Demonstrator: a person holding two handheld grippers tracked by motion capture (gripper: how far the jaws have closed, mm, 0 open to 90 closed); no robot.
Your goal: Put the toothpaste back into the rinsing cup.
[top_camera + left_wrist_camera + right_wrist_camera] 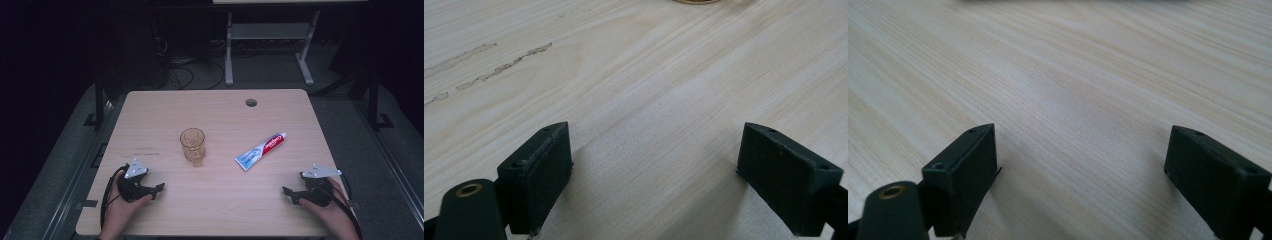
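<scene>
A clear amber glass stands upright near the middle of the light wooden table. To its right lies a toothpaste tube, white, blue and red, cap pointing to the far right. My left gripper rests on the table at the near left, held by a hand, jaws wide apart over bare wood. My right gripper rests at the near right, also open with nothing but wood between its pads. Both grippers are well short of the glass and the tube.
A round cable hole sits near the table's far edge. Beyond the table, a white desk frame and loose cables lie on the dark floor. Faint scuff marks streak the wood ahead of the left gripper.
</scene>
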